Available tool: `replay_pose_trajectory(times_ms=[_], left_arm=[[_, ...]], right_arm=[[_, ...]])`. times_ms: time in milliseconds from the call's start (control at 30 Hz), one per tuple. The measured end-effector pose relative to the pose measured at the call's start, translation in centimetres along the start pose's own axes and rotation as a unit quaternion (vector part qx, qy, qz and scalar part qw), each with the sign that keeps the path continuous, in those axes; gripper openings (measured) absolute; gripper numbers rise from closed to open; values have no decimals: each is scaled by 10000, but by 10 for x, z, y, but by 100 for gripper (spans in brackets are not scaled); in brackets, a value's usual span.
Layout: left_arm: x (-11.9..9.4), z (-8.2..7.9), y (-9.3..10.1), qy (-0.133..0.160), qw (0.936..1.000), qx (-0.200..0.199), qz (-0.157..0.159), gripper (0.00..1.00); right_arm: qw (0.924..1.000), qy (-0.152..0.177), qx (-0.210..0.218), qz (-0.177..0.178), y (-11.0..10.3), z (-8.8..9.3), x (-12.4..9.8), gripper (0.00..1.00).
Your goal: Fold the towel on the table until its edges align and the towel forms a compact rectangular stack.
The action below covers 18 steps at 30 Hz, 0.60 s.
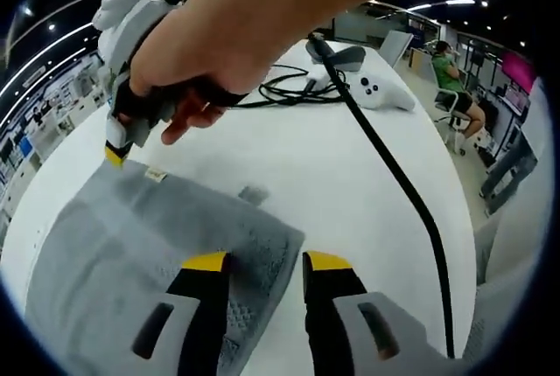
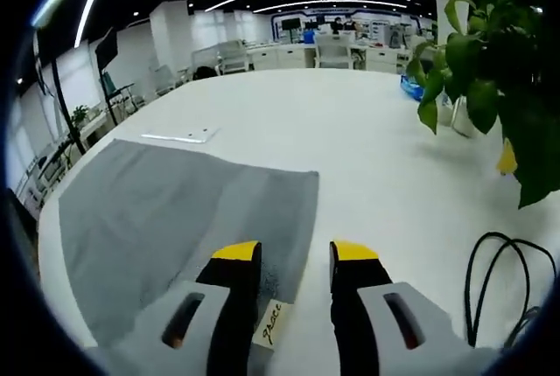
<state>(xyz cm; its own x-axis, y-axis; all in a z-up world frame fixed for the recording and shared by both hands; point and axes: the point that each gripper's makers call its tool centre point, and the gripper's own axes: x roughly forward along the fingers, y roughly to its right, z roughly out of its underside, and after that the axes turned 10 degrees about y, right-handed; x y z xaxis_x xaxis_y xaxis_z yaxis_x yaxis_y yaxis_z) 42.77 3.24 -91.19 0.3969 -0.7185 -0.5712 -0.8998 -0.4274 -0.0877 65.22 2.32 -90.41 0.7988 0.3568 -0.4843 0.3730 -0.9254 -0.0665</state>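
The grey towel (image 1: 157, 254) lies flat on the white counter (image 1: 350, 175), with one corner under each gripper. In the left gripper view the left gripper (image 1: 265, 264) sits at 6 o'clock, its yellow-tipped fingers (image 1: 206, 262) parted and astride the towel's near corner, nothing pinched yet. At 10 o'clock in that view, the right gripper (image 1: 118, 153), held in a hand (image 1: 210, 44), has its tip at the far corner by a small label (image 1: 156, 175).

The right gripper view shows the right gripper's fingers (image 2: 234, 254) spread apart at 6 o'clock, above the towel's edge where a white tag (image 2: 271, 325) lies; they grip nothing.

Both tools stand at neighbouring corners, probably so that one edge can be lifted evenly and carried over to the opposite edge for a first fold. The towel looks single-layered or nearly so, so the folding seems barely begun.

A black cable (image 1: 394, 175) runs from 12 to 5 o'clock, past a white controller (image 1: 381, 92) at 1 o'clock, well clear of the cloth. A plant (image 2: 490, 61) stands at 2 o'clock in the right gripper view.
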Motion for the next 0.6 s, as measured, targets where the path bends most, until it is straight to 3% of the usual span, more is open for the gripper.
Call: replay_pose_trajectory(times_ms=[100,267,433,500,600], left_arm=[[1,1,8,4,9998,-143,152,25],[3,0,7,-15,9997,-168,157,22],[5,-1,6,-98,9997,-162,159,16],[5,-1,7,-144,9996,-155,163,15],[4,0,11,-160,9995,-179,194,13]], right_arm=[[10000,-92,-4,-25,-2,5,5,29],[9998,-165,-42,47,3,10,7,24],[9997,-140,-175,-111,0,8,6,18],[9999,-46,109,-69,2,4,8,20],[9998,67,187,-43,6,-2,15,26]])
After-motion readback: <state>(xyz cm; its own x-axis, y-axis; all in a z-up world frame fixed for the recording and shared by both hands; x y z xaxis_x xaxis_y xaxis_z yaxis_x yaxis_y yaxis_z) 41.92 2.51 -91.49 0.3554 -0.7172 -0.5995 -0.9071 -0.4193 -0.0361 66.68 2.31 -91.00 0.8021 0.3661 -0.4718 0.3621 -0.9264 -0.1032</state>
